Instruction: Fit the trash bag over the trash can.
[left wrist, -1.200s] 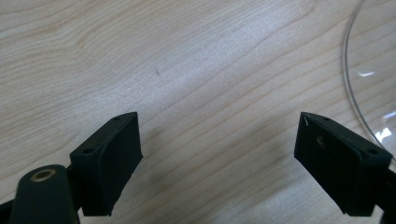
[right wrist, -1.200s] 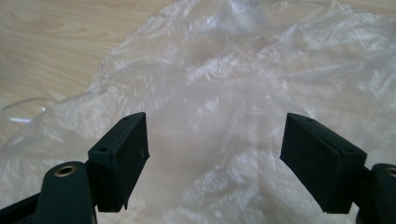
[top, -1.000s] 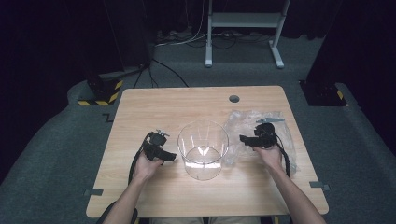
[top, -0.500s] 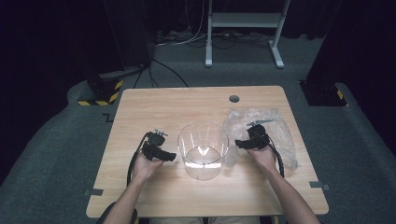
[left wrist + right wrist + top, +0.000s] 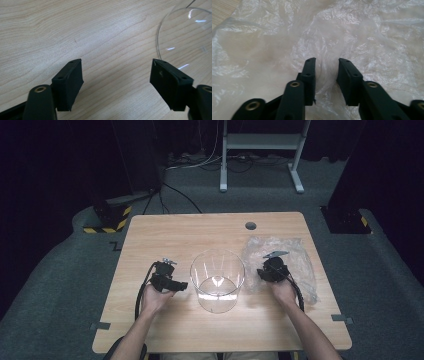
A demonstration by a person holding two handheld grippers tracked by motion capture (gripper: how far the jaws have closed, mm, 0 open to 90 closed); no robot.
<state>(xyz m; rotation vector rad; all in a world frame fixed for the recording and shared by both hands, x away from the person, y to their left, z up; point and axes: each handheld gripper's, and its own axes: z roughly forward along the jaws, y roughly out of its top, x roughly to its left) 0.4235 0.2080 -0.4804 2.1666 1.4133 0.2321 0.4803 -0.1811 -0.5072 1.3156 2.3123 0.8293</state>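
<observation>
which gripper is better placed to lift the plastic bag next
Right. The right gripper has just been closing, a fold of the plastic bag between its jaws. The left gripper is over bare table beside the clear container.

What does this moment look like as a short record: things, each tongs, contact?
table: wooden table
middle: clear plastic tub, upright, nothing visible inside
right side: crumpled clear plastic bag, lying flat
left tongs: open over bare wood beside the tub, jaws just closing a little, nothing between them
right tongs: on the bag, jaws just closing, a fold of film between them; pinch not clearly tight
</observation>
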